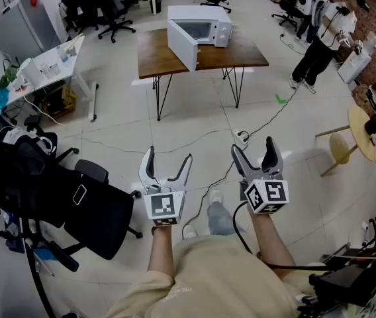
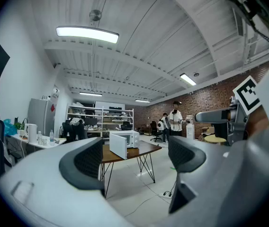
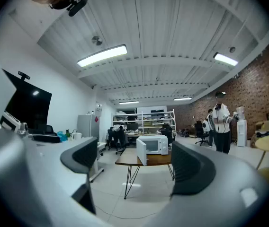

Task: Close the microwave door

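A white microwave (image 1: 204, 25) stands on a brown wooden table (image 1: 234, 55) far ahead across the room, its door (image 1: 182, 45) swung wide open toward me. It also shows small and distant as the microwave (image 2: 125, 142) between the jaws in the left gripper view, and as the microwave (image 3: 152, 146) in the right gripper view. My left gripper (image 1: 167, 165) and right gripper (image 1: 257, 156) are held side by side in front of my body, well short of the table. Both stand open with nothing between the jaws.
A black office chair (image 1: 82, 204) stands close on my left. A cable and power strip (image 1: 241, 138) lie on the tiled floor between me and the table. A white desk (image 1: 52, 65) is at left, a round table (image 1: 363, 134) at right, people (image 1: 324, 35) at far right.
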Available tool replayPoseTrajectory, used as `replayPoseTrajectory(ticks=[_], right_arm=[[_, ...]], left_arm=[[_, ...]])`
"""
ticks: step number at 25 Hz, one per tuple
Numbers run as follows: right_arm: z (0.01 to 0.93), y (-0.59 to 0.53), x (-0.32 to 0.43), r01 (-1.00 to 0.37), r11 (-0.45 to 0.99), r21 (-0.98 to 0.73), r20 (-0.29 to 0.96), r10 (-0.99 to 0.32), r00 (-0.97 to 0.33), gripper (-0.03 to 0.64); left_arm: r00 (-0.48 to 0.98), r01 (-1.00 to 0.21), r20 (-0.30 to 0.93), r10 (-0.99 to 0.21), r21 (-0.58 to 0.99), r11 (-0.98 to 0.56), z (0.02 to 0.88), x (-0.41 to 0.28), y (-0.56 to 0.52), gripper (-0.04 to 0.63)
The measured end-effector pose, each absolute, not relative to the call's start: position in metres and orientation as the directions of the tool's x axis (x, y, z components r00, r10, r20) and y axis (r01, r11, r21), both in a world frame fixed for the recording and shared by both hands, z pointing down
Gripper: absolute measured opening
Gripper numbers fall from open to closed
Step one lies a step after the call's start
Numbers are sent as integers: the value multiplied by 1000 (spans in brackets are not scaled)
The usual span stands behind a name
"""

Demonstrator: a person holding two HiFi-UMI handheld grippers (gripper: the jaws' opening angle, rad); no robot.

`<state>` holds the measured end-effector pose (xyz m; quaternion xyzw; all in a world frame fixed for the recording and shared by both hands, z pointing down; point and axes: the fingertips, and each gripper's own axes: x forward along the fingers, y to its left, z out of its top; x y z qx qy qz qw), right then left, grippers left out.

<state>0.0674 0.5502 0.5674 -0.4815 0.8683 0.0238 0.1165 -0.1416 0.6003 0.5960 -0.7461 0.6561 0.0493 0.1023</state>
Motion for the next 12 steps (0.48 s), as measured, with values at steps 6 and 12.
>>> replayPoseTrajectory(ticks=[6,12], right_arm=[[565,499,99,-821,563,-99,-229,-815,-532,476],[545,435,135,-807,582,-105,-242,-802,-547,471]], left_arm=[[155,-985,-234,-960,-107,-133,579,-96,552,439],[122,-989,-172,-977,-103,-105,554,-60,493,439]])
